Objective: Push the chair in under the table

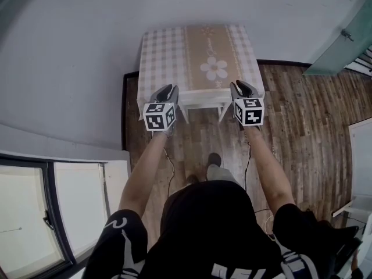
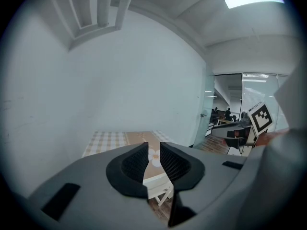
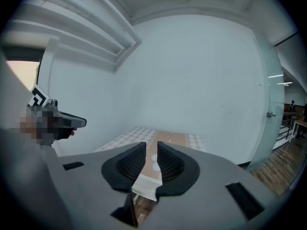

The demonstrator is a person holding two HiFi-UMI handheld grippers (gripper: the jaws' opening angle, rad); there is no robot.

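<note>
I have the left gripper (image 1: 167,89) and right gripper (image 1: 240,86) at the near edge of the table (image 1: 160,51), one on each side of the white chair (image 1: 203,101). The chair sits tucked under the table. Both pairs of jaws are a narrow slit apart, with nothing between them. The cubes carry black-and-white square markers. White print on the shirt (image 1: 203,225) is cut off and unreadable.

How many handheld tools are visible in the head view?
2. The left tool is by the table's near left corner; the right tool is by its near right corner. None seems hidden.
</note>
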